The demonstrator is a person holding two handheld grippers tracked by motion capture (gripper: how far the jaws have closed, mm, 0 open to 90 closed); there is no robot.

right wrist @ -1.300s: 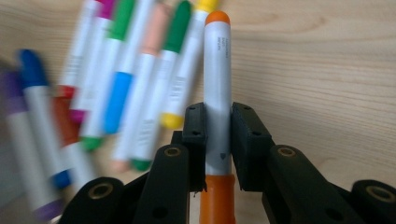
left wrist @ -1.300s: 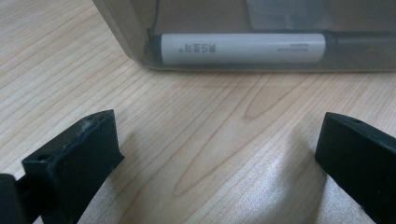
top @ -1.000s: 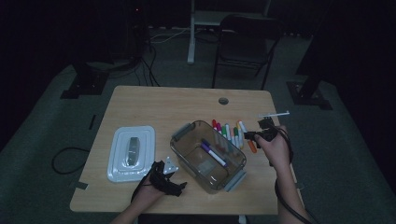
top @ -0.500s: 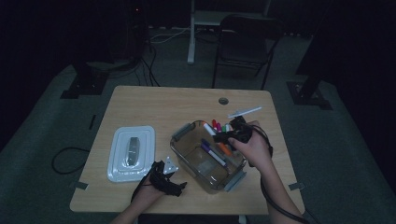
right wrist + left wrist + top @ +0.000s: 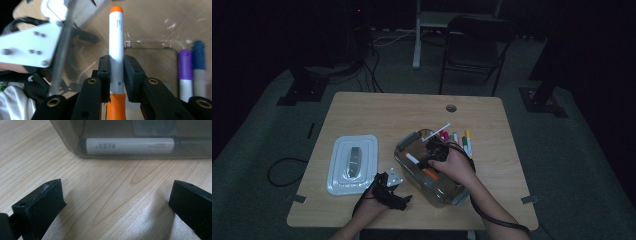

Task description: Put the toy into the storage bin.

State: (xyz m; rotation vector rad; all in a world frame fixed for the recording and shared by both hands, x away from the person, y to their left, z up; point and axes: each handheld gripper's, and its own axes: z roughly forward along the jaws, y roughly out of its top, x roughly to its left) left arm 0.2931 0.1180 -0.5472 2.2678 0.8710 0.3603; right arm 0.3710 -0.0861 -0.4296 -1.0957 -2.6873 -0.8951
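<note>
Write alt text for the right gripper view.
A hand-held gripper clamps a white marker with orange ends upright over a clear plastic box. Purple and blue markers lie in the box at the right.

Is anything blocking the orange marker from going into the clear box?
Nothing visible. The right tool holds the orange marker above the open clear box, whose lid lies off to the side.

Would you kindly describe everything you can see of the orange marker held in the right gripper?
The orange marker has a white, plastic-looking barrel with small grey print, an orange cap on one end and an orange plug on the other. The right gripper clamps its barrel between both black jaws. It hangs over the clear plastic container, where a purple marker and a blue marker already lie.
</note>
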